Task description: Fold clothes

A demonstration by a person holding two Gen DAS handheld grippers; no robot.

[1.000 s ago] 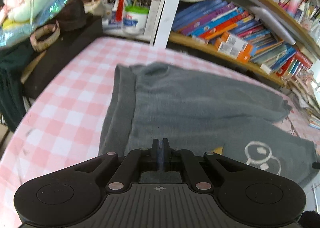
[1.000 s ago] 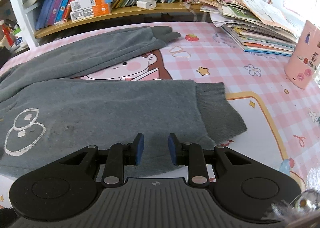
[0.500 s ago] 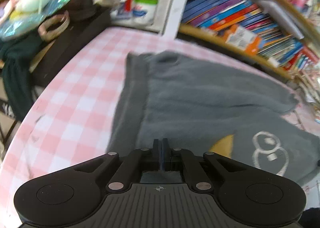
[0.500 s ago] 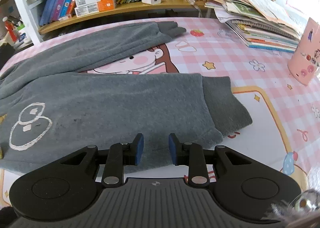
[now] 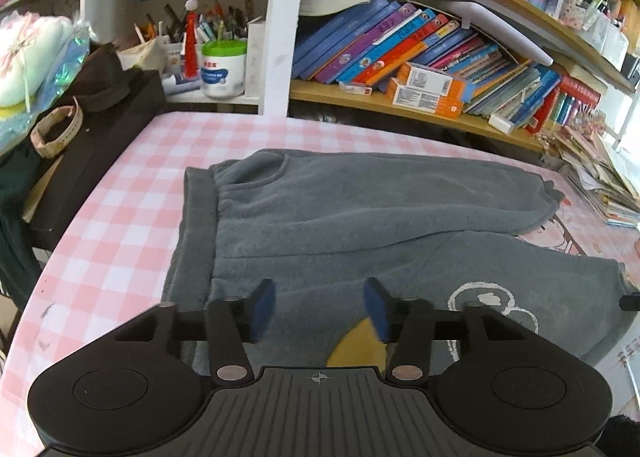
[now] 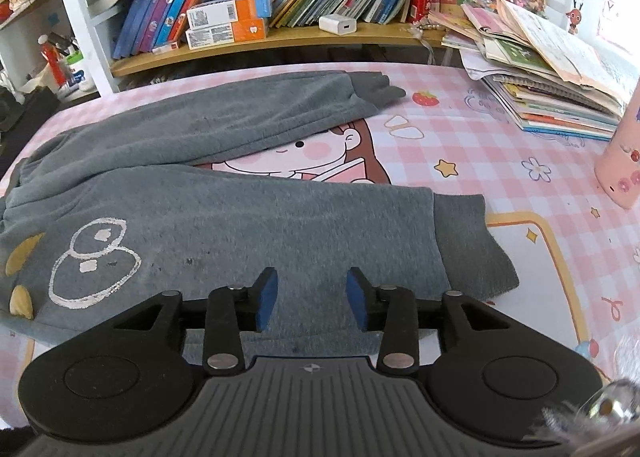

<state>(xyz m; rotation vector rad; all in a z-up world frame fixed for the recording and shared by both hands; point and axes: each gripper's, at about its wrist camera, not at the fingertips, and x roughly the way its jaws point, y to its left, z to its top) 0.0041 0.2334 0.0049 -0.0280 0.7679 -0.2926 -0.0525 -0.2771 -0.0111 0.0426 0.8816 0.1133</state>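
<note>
The left tool [image 5: 318,307] and right tool [image 6: 311,299] are hovering over the near edge of the grey trousers [image 6: 248,229], both spreading their jaws and pinching nothing. The trousers are lying flat on the pink checked table [image 5: 120,217], legs splayed apart, a white ring print [image 6: 92,261] showing on the nearer leg.

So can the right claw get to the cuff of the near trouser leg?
Probably yes. The right claw, its jaws opening with nothing gripped, hangs over that leg; the cuff lies uncovered just to its right.
</note>
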